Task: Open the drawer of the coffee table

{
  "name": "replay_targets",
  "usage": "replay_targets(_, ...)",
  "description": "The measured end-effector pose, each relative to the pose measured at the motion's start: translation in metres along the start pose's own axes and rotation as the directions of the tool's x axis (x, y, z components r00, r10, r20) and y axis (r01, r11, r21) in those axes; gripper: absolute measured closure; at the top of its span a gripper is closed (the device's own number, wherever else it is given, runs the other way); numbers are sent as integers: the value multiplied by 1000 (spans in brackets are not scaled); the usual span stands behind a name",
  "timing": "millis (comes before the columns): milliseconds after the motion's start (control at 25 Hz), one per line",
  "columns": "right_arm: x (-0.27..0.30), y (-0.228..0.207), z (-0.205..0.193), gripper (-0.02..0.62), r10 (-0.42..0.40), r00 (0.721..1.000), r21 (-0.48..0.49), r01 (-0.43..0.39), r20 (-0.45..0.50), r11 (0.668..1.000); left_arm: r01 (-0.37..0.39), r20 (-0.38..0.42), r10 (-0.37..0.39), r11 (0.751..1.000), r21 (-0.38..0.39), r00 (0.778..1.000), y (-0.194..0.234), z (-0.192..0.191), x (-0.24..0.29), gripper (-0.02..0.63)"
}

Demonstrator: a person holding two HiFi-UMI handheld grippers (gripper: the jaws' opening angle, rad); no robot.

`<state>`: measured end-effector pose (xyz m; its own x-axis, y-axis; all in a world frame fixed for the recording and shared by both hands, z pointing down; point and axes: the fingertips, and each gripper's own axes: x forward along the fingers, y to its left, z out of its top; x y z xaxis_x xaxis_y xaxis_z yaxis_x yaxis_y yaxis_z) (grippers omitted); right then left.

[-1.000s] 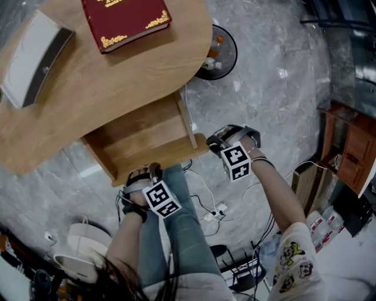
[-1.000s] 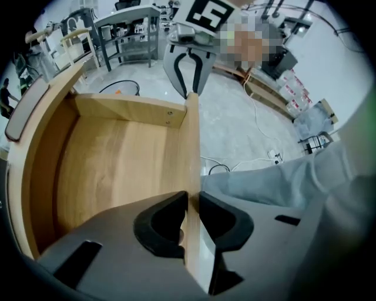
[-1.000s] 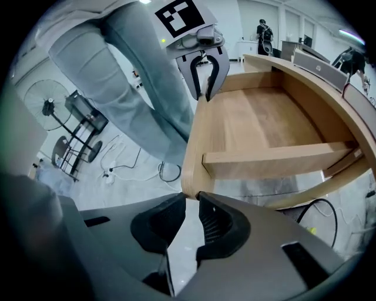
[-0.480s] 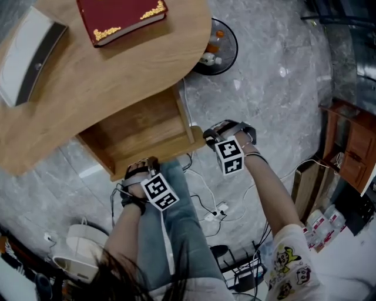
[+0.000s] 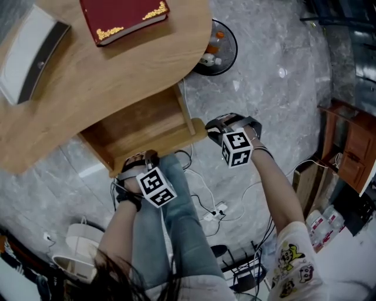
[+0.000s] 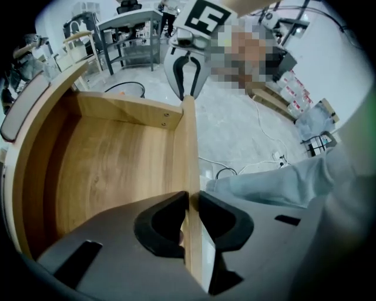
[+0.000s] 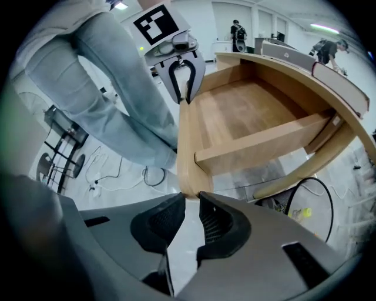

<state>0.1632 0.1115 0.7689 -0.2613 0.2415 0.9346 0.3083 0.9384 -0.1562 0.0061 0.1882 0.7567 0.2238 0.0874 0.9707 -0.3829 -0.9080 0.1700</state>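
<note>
The coffee table's drawer (image 5: 144,126) stands pulled out from under the wooden top (image 5: 117,64), and it is empty. My left gripper (image 5: 143,157) is shut on the drawer front (image 6: 188,153) near its left end, the board pinched between the pads (image 6: 192,203). My right gripper (image 5: 214,130) holds the rounded right end of the same board (image 7: 185,147), with only the tips (image 7: 192,199) on the corner. Each gripper shows in the other's view, at the far end of the board: the right gripper (image 6: 187,88), the left gripper (image 7: 183,88).
A red book (image 5: 123,16) and a grey-and-white flat object (image 5: 29,53) lie on the table top. The person's leg in jeans (image 5: 170,235) is close to the drawer front. Cables and a power strip (image 5: 217,210) lie on the marble floor. A wooden cabinet (image 5: 349,147) stands at the right.
Both grippers shifted a little along with the drawer front. The right gripper slid slightly right, toward the board's end corner, and rolled somewhat.
</note>
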Motion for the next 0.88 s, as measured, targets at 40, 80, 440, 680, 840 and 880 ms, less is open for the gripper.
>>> replay_targets(40, 0, 0, 0, 532, 17, 1000, -15, -17, -7, 1000, 5, -1, -5, 1000, 2, 1000, 0, 0, 0, 540)
replay_targets(80, 0, 0, 1, 532, 25, 1000, -20, -25, -10, 999, 7, -3, -7, 1000, 3, 1000, -1, 0, 0, 540)
replay_targets(440, 2, 1, -1, 520, 25, 1000, 69, -25, -3, 997, -8, 15, 8, 1000, -2, 1000, 4, -1, 1, 511)
replay_targets(680, -17, 7, 9, 520, 17, 1000, 153, -19, 15, 988, -41, 27, 41, 999, -11, 999, 7, -3, -17, 476)
replay_targets(840, -42, 12, 23, 520, -3, 1000, 202, -1, 16, 979, -61, 40, 62, 998, -20, 997, 9, 0, -45, 476)
replay_targets(880, -50, 11, 28, 520, -15, 1000, 218, 11, 19, 976, -72, 47, 73, 997, -28, 996, 12, 2, -54, 476)
